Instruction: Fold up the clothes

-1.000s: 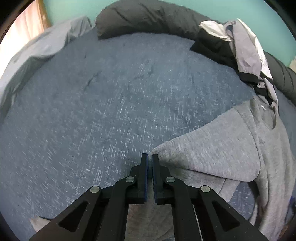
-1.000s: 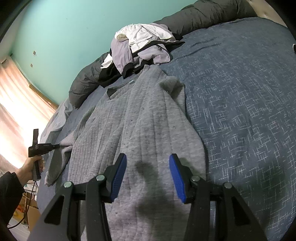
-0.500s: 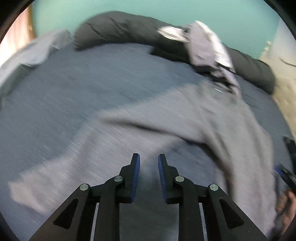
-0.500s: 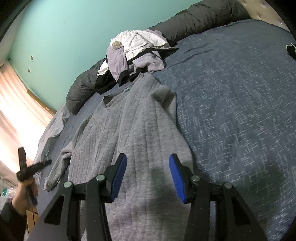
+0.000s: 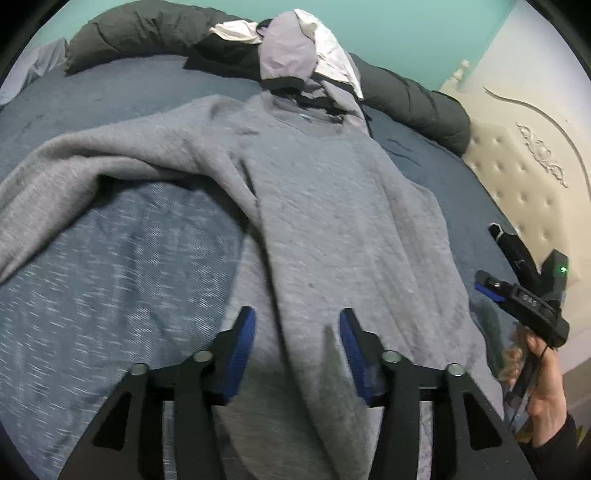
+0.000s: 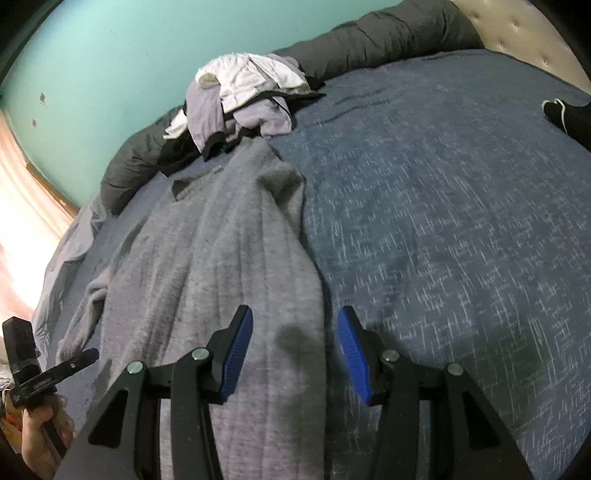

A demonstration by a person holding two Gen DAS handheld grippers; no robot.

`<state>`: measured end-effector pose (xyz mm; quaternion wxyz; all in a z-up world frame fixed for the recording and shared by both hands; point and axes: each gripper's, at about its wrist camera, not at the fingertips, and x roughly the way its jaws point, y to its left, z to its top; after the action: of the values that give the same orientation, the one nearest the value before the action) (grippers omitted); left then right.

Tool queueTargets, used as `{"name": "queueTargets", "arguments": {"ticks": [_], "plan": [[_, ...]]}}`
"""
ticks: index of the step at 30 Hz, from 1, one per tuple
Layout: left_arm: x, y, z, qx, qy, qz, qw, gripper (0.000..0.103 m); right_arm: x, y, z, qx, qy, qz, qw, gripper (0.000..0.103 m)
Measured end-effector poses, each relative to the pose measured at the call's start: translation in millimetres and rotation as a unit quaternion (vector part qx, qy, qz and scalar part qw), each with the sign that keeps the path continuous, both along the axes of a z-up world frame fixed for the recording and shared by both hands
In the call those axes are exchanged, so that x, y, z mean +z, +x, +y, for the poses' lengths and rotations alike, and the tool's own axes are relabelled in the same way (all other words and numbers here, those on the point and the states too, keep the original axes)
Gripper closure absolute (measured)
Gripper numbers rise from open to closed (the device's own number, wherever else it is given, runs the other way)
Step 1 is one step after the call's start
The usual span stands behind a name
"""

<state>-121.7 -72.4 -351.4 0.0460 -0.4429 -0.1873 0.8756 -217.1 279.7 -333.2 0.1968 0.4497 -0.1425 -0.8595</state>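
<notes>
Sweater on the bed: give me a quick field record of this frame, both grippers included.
item: gray sweater, spread face-down-or-up unclear, collar toward the far end
surface: blue bedspread
left sleeve: stretched out sideways across the bedspread
left gripper: jaws open, empty, over the sweater's lower left edge
right gripper: jaws open, empty, over the sweater's lower right edge
beyond collar: pile of clothes against a dark duvet roll
fold status: not started

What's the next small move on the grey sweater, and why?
Probably close both grippers on the hem. The left gripper and right gripper are open over the near edge of the grey sweater, which lies on the bed, one sleeve spread.
</notes>
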Motion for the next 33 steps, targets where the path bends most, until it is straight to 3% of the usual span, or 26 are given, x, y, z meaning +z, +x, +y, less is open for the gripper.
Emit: {"name": "queueTargets", "arguments": {"ticks": [2,9,12,14,16,20,27,33], "plan": [[-4.1,-0.3,0.8,-0.006,0.004,0.0,1.0,0.047,-5.4,0.2,-2.4,0.0,0.004,-0.011,1.0,0.046],[-9.2,3.9,-5.0,-0.004,-0.005,0.004,1.0,0.047,-11.9,7.6,-23.4,0.024,0.018,-0.027,0.999,0.046],[-6.4,7.7,-11.2,0.0,-0.011,0.012,0.9999,0.047,-14.8,11.4,-32.8,0.043,0.021,-0.033,0.998,0.064],[-9.1,9.7,-14.6,0.003,-0.02,0.011,0.9997,0.047,-16.2,12.9,-35.8,0.049,0.021,-0.037,0.998,0.085],[-12.7,11.8,-18.1,0.004,-0.02,0.007,0.9998,0.047,-13.8,13.8,-34.8,0.045,0.015,-0.038,0.998,0.091],[-13.5,14.8,-25.7,0.007,-0.012,0.009,0.9999,0.047,1.8,19.5,-41.3,0.049,0.013,-0.028,0.998,0.095],[-6.2,15.5,-33.8,0.016,0.007,0.023,0.9996,0.047,32.9,29.3,-103.7,0.124,-0.007,-0.009,0.992,0.096],[-8.5,19.6,-40.7,0.022,0.019,0.022,0.9993,0.046,27.7,26.4,-155.7,0.167,-0.033,-0.035,0.985,0.096]]}}
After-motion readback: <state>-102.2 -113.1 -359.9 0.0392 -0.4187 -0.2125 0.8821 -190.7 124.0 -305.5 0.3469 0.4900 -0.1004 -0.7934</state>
